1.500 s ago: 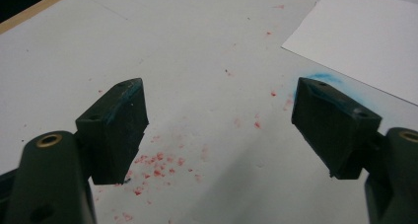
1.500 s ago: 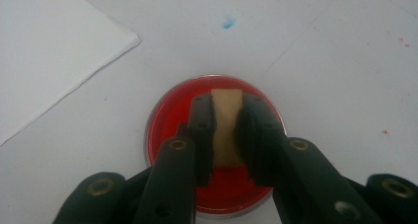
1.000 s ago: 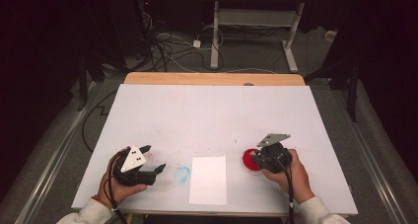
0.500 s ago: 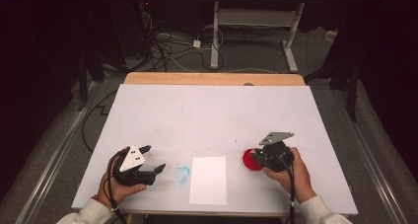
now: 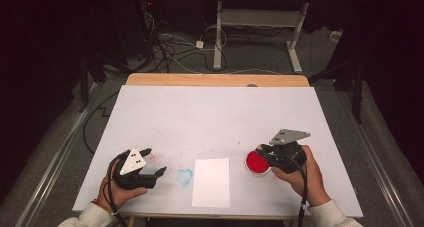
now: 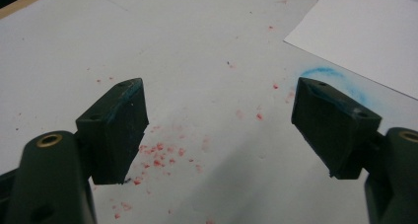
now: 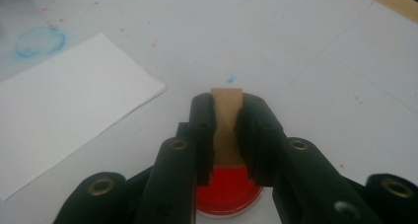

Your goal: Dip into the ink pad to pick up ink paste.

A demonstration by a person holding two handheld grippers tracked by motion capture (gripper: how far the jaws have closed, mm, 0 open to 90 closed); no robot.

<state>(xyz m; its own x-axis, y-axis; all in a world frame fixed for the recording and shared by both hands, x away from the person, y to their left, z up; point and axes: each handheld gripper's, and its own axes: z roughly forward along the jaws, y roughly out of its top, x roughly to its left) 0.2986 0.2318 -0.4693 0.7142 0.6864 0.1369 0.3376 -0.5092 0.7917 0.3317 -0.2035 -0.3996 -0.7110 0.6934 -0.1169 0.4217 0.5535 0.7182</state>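
**Wooden stamp held above the red ink pad**

A white-topped bench carries everything, its surface speckled with red crumbs near the left side. A white sheet of paper lies flat near the front edge, between the two hands. Just left of the sheet is a faint blue ring mark. To the sheet's right sits a round red ink pad. The left tool rests low on the bench, its jaws spread wide with nothing between them. The right tool is pinching a small wooden stamp, which stands upright between the pressed jaws directly above the ink pad.
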